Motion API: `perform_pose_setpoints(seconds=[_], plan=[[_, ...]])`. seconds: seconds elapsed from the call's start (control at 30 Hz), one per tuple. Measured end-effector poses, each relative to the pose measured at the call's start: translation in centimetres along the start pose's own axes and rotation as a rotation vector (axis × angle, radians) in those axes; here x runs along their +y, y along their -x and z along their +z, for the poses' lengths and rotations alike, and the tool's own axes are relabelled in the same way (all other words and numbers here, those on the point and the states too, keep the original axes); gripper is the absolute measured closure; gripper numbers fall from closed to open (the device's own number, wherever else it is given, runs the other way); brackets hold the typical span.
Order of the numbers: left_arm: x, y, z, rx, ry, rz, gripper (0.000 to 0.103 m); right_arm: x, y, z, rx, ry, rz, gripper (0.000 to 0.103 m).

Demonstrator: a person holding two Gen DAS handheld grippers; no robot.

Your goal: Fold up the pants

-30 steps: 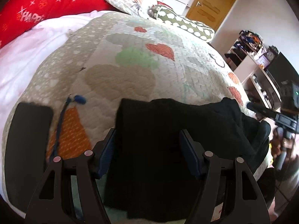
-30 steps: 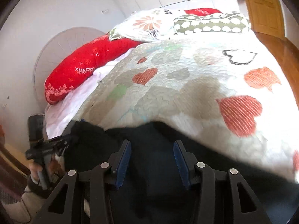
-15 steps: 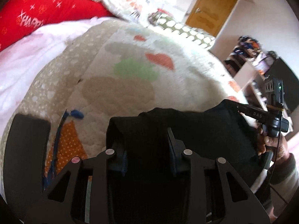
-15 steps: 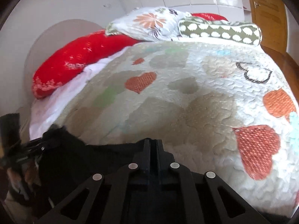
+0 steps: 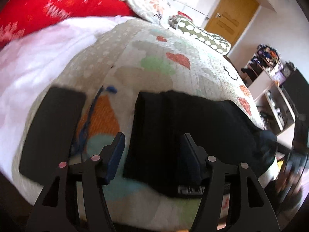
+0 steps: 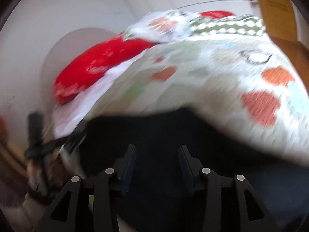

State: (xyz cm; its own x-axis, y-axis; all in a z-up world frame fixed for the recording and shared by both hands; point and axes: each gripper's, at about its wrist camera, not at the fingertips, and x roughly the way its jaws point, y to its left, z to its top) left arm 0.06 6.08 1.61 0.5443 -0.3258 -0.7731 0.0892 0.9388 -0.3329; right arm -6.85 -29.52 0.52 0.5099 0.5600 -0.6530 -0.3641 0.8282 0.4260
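Pants [image 5: 173,127], black and already doubled into a thick rectangular stack, lie flat near the front edge of the quilt [image 5: 154,61], their straight folded side toward the left and a looser, lumpier end trailing off to the right by the bed's edge. In the left wrist view the left gripper [image 5: 152,150] stands spread wide, one blue pad over bare quilt and the other over the dark cloth, so the stack's left edge sits between the fingers without being pinched. In the right wrist view, which is badly smeared, the right gripper [image 6: 157,161] is likewise parted over the black fabric [image 6: 154,131], holding nothing. Judging from this, a fold has been laid down and both tools are free, so the step in hand looks like tidying or setting up a further fold. To do it well, each tool should close on the full thickness of the layers near a corner, not just the top ply, and both should lift and travel together so the edges land square; the bunched right end probably wants smoothing first, or it will make the stack bulge. Just left of the pants lies a blue cord [image 5: 92,114] on an orange patch, and beyond it a flat black rectangle [image 5: 52,133], both worth keeping out of the grasp. Farther back are a red pillow [image 5: 58,13], patterned pillows and a wooden door [image 5: 229,23].
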Motion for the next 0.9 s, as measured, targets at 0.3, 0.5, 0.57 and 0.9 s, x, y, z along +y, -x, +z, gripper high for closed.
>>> perform_pose_setpoints(seconds=[0.3, 0.5, 0.57, 0.9], plan=[[-2.3, 2.1, -4.5, 0.031, 0.069, -0.113, 0.042, 6.2, -2.0, -6.4, 0.038, 0.359, -0.199, 0.059], [-3.6, 0.8, -5.7, 0.066, 0.169, -0.193, 0.042, 7.1, -4.4, -6.9, 0.016, 0.524, -0.342, 0.06], [-3.8, 0.3, -6.1, 0.081, 0.213, -0.235, 0.042, 6.9, -4.5, -6.6, 0.007, 0.507, -0.326, 0.061], [-5.4, -1.8, -5.7, 0.038, 0.315, -0.263, 0.025, 3.5, -3.7, -3.6, -0.062, 0.2, -0.172, 0.074]])
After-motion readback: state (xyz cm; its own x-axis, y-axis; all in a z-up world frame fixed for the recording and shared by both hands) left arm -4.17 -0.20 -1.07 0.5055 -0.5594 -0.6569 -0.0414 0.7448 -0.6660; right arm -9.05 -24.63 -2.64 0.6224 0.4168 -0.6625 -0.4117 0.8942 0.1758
